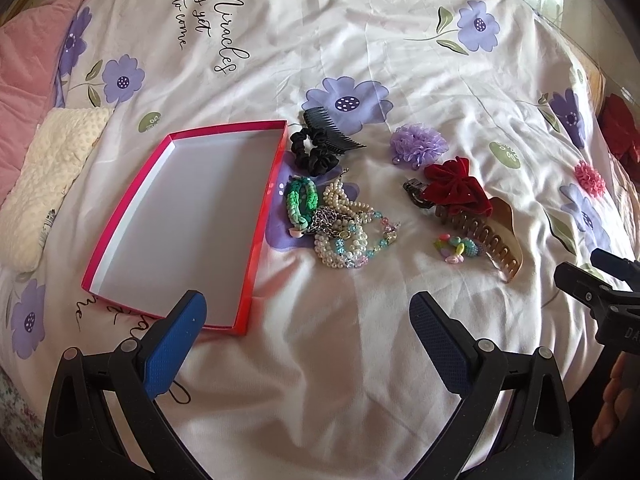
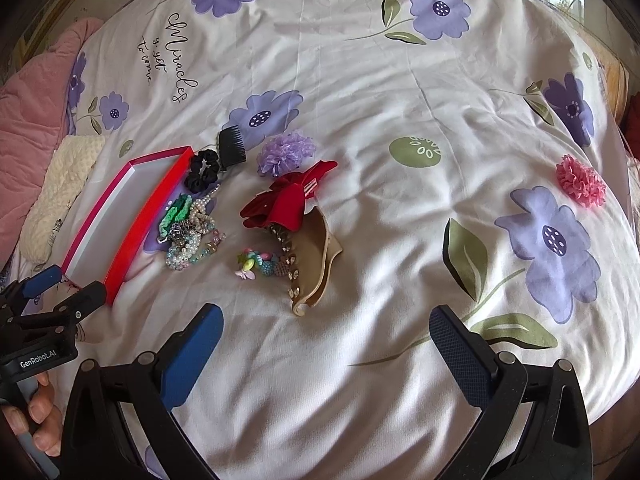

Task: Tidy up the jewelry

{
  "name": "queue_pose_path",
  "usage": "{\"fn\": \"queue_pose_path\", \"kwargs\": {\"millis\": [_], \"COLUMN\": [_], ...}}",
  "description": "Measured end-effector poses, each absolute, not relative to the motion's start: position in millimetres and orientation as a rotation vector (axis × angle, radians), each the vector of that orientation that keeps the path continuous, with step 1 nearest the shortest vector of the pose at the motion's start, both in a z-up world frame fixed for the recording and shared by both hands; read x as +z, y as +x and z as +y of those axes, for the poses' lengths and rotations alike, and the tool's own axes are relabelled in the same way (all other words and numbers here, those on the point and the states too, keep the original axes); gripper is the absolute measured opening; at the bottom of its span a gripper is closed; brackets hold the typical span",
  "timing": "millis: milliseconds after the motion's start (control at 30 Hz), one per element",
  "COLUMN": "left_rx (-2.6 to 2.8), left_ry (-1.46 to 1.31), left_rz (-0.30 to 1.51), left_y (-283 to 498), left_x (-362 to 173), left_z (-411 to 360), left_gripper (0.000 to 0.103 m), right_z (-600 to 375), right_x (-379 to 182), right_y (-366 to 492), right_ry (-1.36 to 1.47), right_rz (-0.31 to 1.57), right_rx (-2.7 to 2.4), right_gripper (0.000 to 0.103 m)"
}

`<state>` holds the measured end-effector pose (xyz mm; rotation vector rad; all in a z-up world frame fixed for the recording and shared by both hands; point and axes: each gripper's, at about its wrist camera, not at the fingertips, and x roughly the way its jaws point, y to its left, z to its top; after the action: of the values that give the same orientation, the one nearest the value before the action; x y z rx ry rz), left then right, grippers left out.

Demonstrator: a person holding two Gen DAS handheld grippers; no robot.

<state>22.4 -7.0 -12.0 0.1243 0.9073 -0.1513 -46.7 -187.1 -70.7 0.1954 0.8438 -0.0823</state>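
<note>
A shallow red box (image 1: 264,216) (image 2: 136,216) with a white inside lies empty on the bed. Beside its right edge sit a black scrunchie (image 1: 314,152) (image 2: 204,170), a black comb (image 1: 332,130) (image 2: 233,145), a green bracelet (image 1: 302,200) (image 2: 176,208) and a heap of pearl and bead bracelets (image 1: 348,232) (image 2: 192,236). Further right lie a purple flower (image 1: 418,146) (image 2: 286,152), a red bow clip (image 1: 456,190) (image 2: 284,200), a tan claw clip (image 1: 496,240) (image 2: 316,264) and a colourful bead bracelet (image 1: 458,248) (image 2: 260,264). My left gripper (image 1: 308,316) (image 2: 66,286) and right gripper (image 2: 326,328) (image 1: 580,266) hover open above the sheet, holding nothing.
A pink flower (image 1: 590,178) (image 2: 580,180) lies far right on the floral bedsheet (image 1: 360,60). A cream pillow (image 1: 48,184) and pink blanket (image 1: 28,60) sit at the left. A hand (image 2: 36,412) holds the left gripper's handle. Red fabric (image 1: 620,132) is at the right edge.
</note>
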Motion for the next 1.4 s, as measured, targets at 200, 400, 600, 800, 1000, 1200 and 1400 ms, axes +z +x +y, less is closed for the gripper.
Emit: {"fn": "queue_pose_path", "kwargs": {"millis": [200,400,600,800,1000,1200,1400], "left_rx": [-0.179,-0.199,-0.21,-0.205,-0.202,-0.207,-0.249], "left_ry": [0.129,0.139,0.126,0.118,0.126,0.117,0.141], "left_rz": [0.907,0.905,0.918,0.91,0.897,0.909,0.924], "left_y": [27.7,32.9,42.2,56.4,81.4,112.3,144.2], "left_x": [-12.5,-11.8,-13.0,-10.6,-6.2,-7.2,-11.4], "left_z": [-10.2,-18.5,-20.6,-20.7,-21.8,-23.8,-37.5], "left_gripper": [0.099,0.098,0.098,0.097,0.095,0.095,0.095], "right_z": [-189.5,-195.9,-198.3,-196.2,-198.9,-200.0,-201.6], "right_x": [-70.9,-70.3,-66.8,-60.5,-63.9,-84.7,-116.2], "right_y": [-42.5,-37.6,-29.9,-11.7,32.7,88.2,120.7], "right_ry": [0.199,0.208,0.209,0.211,0.245,0.311,0.378], "right_rz": [0.841,0.839,0.832,0.814,0.825,0.918,1.022], "right_rx": [-0.077,-0.081,-0.075,-0.051,-0.01,0.035,0.098], "right_gripper": [0.103,0.102,0.102,0.102,0.09,0.07,0.037]}}
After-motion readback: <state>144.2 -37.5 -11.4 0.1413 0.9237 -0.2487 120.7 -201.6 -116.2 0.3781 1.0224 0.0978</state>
